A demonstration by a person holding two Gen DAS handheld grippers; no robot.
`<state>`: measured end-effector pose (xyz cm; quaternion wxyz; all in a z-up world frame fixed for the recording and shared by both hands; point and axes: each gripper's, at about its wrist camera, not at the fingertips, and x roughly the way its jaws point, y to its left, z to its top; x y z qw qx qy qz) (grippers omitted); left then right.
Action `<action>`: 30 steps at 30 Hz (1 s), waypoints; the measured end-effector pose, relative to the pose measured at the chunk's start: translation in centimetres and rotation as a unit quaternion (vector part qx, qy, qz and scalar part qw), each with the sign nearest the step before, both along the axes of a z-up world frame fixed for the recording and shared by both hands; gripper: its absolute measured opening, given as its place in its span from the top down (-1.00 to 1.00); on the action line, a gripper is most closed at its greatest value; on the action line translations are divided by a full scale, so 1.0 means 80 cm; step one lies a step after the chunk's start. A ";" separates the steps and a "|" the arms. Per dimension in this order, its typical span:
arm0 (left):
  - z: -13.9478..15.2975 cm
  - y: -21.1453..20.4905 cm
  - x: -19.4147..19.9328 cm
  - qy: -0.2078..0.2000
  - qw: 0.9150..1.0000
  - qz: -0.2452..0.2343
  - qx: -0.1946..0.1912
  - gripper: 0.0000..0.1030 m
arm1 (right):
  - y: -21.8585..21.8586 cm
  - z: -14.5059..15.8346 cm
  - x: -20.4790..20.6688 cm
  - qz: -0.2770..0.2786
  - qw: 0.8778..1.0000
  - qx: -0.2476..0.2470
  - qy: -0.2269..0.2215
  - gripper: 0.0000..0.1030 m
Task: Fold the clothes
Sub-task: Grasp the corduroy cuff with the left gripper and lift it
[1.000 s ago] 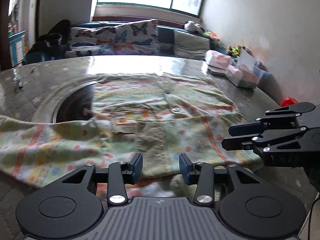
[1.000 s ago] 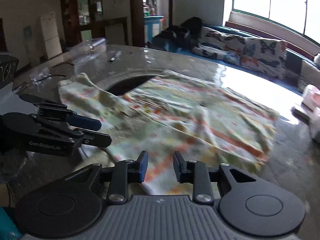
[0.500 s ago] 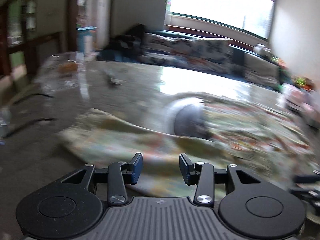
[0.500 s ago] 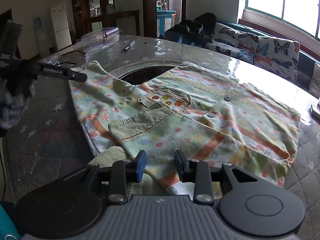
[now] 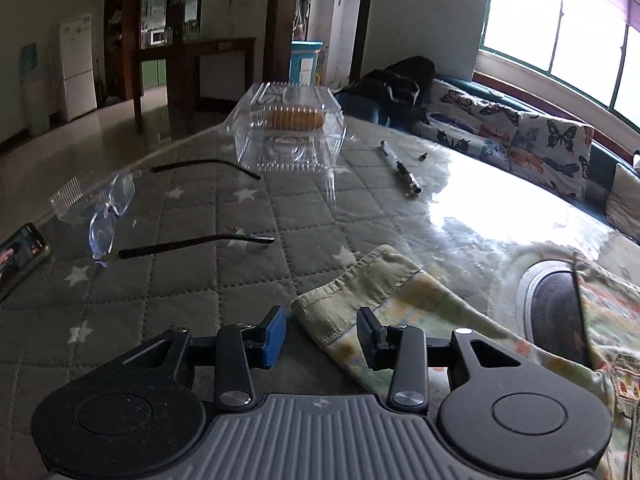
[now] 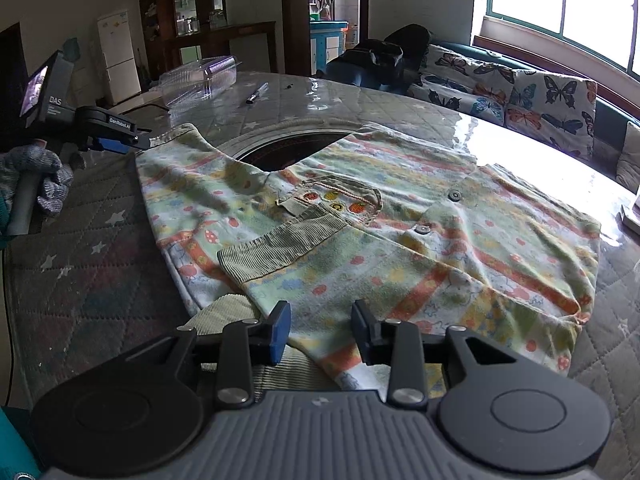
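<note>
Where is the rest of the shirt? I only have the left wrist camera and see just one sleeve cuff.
Observer: The shirt lies spread flat on the table, buttons facing up.
Operator: Is the other sleeve folded in?
Observer: Yes, the other sleeve lies across the chest, its ribbed end just below the pocket.
Operator: And the right gripper?
Observer: The right gripper is open at the shirt's near edge, holding nothing.
</note>
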<state>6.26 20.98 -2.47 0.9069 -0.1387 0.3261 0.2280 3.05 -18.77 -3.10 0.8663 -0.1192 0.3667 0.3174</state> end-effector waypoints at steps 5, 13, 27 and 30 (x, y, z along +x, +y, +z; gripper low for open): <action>-0.005 0.000 0.000 -0.003 1.000 0.002 -0.010 0.29 | 0.000 0.000 0.000 -0.002 1.000 0.001 0.001 0.34; -0.002 0.001 0.004 -0.013 1.000 0.000 -0.016 0.60 | 0.000 0.000 0.001 -0.005 1.000 0.004 0.001 0.33; 0.089 -0.097 -0.015 -0.119 0.980 -0.149 -0.053 0.88 | -0.019 0.018 -0.007 -0.029 0.999 0.029 -0.018 0.34; 0.111 -0.144 -0.016 -0.135 0.967 -0.205 -0.070 0.88 | -0.037 0.022 -0.006 -0.050 0.998 0.038 -0.022 0.33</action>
